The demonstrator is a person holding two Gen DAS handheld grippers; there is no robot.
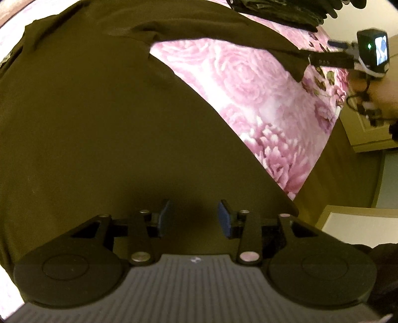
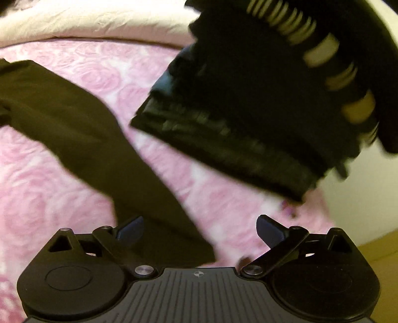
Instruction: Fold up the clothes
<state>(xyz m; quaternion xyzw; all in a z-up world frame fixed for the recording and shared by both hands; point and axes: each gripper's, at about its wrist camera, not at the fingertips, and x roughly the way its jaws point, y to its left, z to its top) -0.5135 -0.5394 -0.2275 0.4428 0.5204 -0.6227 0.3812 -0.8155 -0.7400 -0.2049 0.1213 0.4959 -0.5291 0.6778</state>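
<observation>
Through the left wrist camera I saw my left gripper (image 1: 194,216) with its jaws parted and nothing between the blue pads (image 1: 225,218), poised just above the dark olive garment (image 1: 99,119). The garment was spread across the pink floral bedspread (image 1: 261,104) and filled most of the left and centre of the view. One sleeve (image 1: 223,37) ran out toward the upper right, and its tip met the right gripper (image 1: 330,60), seen from the side at the bed's far edge. From this angle I could not tell whether those fingers were closed on the cuff. A hand (image 1: 383,97) was behind that gripper, and a stack of dark folded clothes (image 1: 281,12) lay at the top of the bed.

Through the right wrist camera, which was blurred, my right gripper (image 2: 200,229) had its jaws spread wide, grasping nothing. The olive sleeve (image 2: 99,149) ran diagonally down from the left, and its end lay between and just beneath the fingers. The dark folded stack (image 2: 236,119) sat on the bedspread (image 2: 49,198) to the upper right, apart from the sleeve.
</observation>
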